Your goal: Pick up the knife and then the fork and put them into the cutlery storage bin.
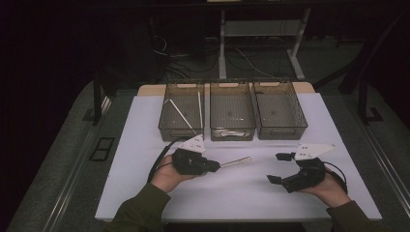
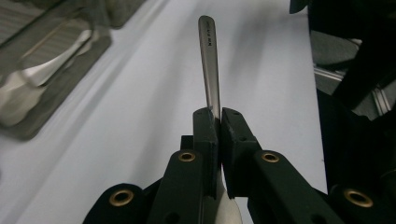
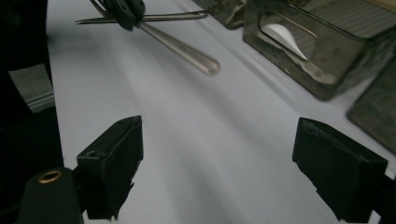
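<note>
Clamped in my left tongs (image 1: 215, 166), low at six o'clock on the desk (image 1: 145, 125), a fork (image 1: 236, 162) is pointing handle-first toward three o'clock, so my right tongs (image 1: 278, 168) are hanging open, ready to take it.

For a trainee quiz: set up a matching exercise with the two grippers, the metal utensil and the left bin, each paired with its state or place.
1 left gripper
2 right gripper
3 metal utensil
4 left bin

a holds white sticks
b jaws wide apart, nothing between them
c clamped by its lower end, handle sticking out
d jaws shut on a handle

Pairs: 1-d, 2-b, 3-c, 4-a
</note>
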`<state>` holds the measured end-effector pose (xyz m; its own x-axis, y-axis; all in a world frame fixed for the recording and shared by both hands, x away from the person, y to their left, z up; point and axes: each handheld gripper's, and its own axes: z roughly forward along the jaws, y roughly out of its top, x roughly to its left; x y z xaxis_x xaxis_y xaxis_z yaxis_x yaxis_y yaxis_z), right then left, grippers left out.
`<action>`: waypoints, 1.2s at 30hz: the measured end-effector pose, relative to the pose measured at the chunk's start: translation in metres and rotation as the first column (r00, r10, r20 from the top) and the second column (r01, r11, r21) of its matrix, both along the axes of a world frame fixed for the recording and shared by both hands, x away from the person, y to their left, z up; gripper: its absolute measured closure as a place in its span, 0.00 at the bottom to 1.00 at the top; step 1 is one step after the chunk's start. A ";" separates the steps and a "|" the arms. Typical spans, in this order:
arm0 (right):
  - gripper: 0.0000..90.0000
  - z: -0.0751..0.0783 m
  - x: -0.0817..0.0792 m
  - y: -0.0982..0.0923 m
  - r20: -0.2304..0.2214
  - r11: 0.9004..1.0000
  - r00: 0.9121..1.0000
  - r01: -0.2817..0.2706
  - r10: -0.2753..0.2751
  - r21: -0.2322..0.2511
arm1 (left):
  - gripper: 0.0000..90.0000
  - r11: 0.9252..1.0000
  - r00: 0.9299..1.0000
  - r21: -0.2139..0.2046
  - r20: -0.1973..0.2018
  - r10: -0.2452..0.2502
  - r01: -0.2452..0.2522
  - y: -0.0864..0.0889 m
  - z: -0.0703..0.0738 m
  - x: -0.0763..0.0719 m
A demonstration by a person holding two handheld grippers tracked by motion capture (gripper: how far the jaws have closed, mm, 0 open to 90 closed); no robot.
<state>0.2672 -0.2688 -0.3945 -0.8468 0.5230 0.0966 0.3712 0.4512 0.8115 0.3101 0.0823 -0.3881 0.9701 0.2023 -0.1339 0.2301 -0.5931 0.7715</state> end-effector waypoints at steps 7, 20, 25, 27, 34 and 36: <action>0.19 0.011 0.010 0.025 0.004 0.993 0.993 -0.116 0.116 -0.016 | 0.93 0.994 0.994 0.020 -0.033 -0.103 0.104 -0.029 -0.001 0.002; 0.43 0.008 0.024 0.070 -0.032 0.928 0.941 -0.337 0.336 -0.160 | 0.93 0.975 0.976 0.061 -0.035 -0.213 0.215 -0.052 -0.001 0.003; 0.58 0.004 0.024 0.082 -0.046 0.896 0.921 -0.388 0.388 -0.217 | 0.93 0.970 0.973 0.079 -0.031 -0.227 0.229 -0.054 -0.002 0.000; 0.63 0.002 0.023 0.086 -0.050 0.887 0.916 -0.397 0.397 -0.236 | 0.93 0.969 0.972 0.077 -0.032 -0.232 0.233 -0.055 -0.002 -0.001; 0.79 -0.002 0.020 0.093 -0.061 0.860 0.902 -0.426 0.427 -0.280 | 0.93 0.965 0.969 0.091 -0.029 -0.246 0.248 -0.057 -0.002 -0.002; 0.83 -0.003 0.019 0.095 -0.063 0.856 0.901 -0.428 0.429 -0.289 | 0.93 0.964 0.969 0.092 -0.028 -0.246 0.248 -0.057 -0.002 -0.002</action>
